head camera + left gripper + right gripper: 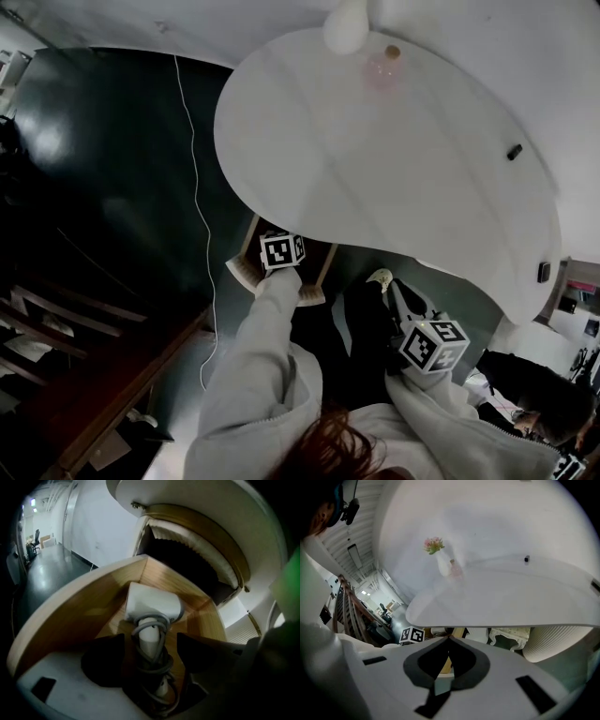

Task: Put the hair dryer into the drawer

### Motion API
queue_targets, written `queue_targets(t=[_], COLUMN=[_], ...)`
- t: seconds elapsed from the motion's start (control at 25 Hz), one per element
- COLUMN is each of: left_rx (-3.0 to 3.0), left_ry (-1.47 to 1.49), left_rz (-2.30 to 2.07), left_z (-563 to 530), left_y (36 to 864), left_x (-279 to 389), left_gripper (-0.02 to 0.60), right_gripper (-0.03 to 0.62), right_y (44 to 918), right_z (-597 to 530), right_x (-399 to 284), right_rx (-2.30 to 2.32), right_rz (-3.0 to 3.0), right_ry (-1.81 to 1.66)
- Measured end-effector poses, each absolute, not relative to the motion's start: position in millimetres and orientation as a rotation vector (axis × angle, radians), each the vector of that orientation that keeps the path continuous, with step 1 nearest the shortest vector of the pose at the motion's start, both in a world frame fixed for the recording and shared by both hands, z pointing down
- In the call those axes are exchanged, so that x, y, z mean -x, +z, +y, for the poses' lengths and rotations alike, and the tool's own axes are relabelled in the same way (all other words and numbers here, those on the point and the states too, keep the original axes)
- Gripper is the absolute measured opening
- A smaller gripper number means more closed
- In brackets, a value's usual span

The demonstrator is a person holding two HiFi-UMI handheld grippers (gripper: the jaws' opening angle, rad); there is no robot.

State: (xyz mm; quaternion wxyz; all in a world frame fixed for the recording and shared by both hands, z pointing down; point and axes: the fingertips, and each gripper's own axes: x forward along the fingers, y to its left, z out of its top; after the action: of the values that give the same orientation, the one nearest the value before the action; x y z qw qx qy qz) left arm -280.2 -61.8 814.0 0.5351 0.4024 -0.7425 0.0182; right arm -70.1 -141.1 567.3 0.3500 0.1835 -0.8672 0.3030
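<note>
Dryer [152, 603] is down in the drawer [93, 606]: white head toward the far end, handle pointing back to the near edge, lying flat on the wood. The left tool [151, 656] hangs right over it, jaws spread wide on either side of the handle and not pressing on it, so it has hold of nothing. The right tool [449, 640] sits off to the right, well apart from the drawer, tips together and empty.

Here is the worry: the cord [151, 663]. It is wound in loose grey loops around the handle, and those loops sit right between the open jaws. If the left tool lifts out at a slant, a jaw could hook a loop and drag the dryer up or toward the near edge.

The drawer is pulled out from under the white surface [375, 159], so the job looks nearly done, with closing left. If a loop stands proud of the drawer wall, it may catch on the rim above as the drawer goes in. A hard shove could also slide the dryer and jam it. How close the handle's end lies to the near wall I can't tell; the tool hides it.
</note>
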Motion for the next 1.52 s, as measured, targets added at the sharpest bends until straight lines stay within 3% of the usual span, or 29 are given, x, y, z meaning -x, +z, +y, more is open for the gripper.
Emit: queue_targets(t=[0.4, 1.52], left_rx=[-1.07, -1.084], left_ry=[-0.149, -0.079], left_rz=[-1.817, -1.84], left_z=[-73.0, -25.4], left_y=[753.7, 647.0], left_x=[286.7, 252.3], left_gripper=[0.325, 0.324], right_gripper=[0.049, 0.049], right_y=[559.5, 509.8], right_z=[-134.3, -134.2], right_x=[95.6, 144.2], right_rx=[-0.395, -0.22], right_rz=[-2.296, -2.466], right_ry=[0.782, 0.821])
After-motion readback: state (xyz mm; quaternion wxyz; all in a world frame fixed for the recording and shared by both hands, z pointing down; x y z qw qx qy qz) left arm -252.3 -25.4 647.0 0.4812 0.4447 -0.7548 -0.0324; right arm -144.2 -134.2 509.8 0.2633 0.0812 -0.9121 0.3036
